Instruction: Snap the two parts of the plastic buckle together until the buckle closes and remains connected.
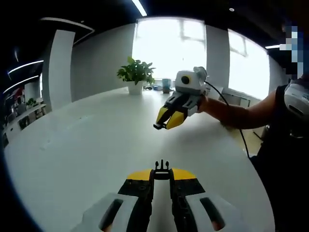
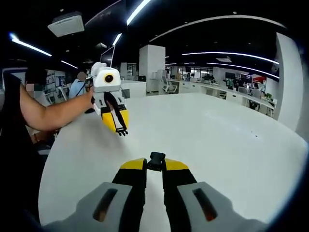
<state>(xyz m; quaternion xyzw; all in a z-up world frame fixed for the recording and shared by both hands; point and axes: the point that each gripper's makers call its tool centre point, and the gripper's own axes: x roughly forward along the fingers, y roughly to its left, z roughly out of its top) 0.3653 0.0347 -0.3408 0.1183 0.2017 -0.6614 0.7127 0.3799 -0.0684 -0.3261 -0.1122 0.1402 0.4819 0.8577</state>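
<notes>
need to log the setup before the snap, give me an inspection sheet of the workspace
surface: white table, bare where visible
job's things: pronged buckle part in left tool; socket buckle part in right tool; held apart, not joined
clutter: potted plant and cup at far edge
grippers: both shut on their parts, raised above table
cables: black cable trailing from right tool
surroundings: bright windows, open office with desks, white column

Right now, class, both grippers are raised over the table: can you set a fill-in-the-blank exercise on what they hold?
1. The left gripper grips the pronged black plastic buckle part with ____ jaws.
2. The right gripper holds the buckle's other black ____.
3. Both grippers are above the round white ____.

Missing words: shut; part; table
</notes>
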